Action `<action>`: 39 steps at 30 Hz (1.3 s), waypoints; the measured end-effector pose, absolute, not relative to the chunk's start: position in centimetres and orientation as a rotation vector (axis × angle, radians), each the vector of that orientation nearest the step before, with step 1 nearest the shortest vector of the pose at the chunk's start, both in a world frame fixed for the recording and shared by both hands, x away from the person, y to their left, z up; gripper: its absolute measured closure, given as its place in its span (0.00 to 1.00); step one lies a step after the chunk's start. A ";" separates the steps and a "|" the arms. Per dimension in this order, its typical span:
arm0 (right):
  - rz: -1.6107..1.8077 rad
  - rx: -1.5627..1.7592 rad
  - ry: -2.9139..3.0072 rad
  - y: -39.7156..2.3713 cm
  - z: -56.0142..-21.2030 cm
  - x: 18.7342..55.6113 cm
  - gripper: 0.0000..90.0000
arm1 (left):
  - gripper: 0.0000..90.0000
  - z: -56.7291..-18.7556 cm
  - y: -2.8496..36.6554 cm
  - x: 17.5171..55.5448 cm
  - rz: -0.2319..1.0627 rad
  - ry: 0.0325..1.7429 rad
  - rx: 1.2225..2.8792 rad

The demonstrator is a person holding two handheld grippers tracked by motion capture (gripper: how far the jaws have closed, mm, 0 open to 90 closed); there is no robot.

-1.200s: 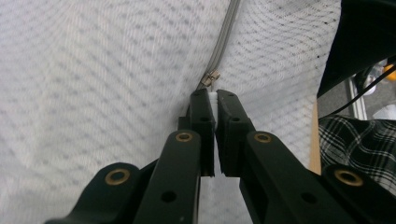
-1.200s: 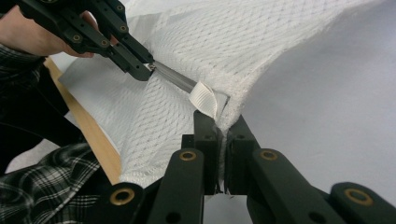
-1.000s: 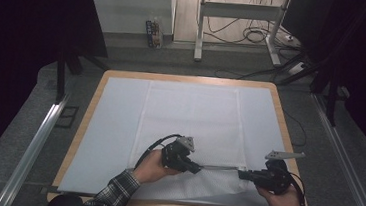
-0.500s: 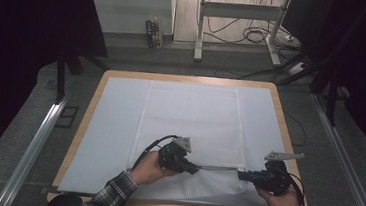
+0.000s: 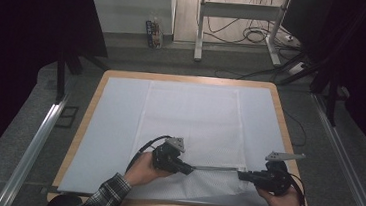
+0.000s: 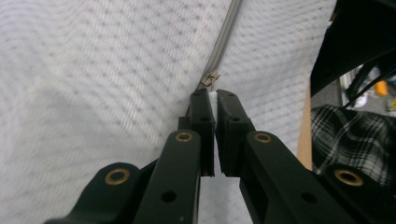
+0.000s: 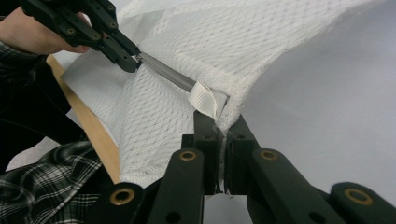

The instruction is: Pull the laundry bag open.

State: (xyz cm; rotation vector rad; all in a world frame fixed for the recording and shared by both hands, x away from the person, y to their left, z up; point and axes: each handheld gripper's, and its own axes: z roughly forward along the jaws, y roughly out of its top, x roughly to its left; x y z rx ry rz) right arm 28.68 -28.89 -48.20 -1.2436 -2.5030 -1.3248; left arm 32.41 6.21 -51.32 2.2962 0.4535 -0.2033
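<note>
A white mesh bag (image 5: 189,118) lies flat on the table, its grey zipper (image 5: 215,168) stretched taut along the near edge between my two grippers. My left gripper (image 5: 191,169) is shut on a white tab at the zipper's metal slider (image 6: 210,77), its jaws (image 6: 214,100) pinched together. My right gripper (image 5: 241,176) is shut on the bag's corner seam (image 7: 232,109), beside a white ribbon loop (image 7: 203,99) at the zipper's end. The right gripper view also shows the left gripper (image 7: 133,63) farther off, at the other end of the zipper (image 7: 166,74).
A white sheet covers the wooden-rimmed table (image 5: 85,119). Plaid sleeves reach in over the near edge (image 5: 108,192). Beyond the table stand metal stand legs (image 5: 200,29), floor cables (image 5: 257,36) and a small carton (image 5: 153,32). Metal rails (image 5: 34,145) run along both sides.
My left gripper has crept slightly to the left along the zipper line. The right gripper has stayed where it was.
</note>
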 end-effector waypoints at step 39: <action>-1.290 -1.259 -2.471 -29.6 -49.2 28.9 0.95 | 0.97 -51.7 9.3 31.6 -0.189 0.541 2.286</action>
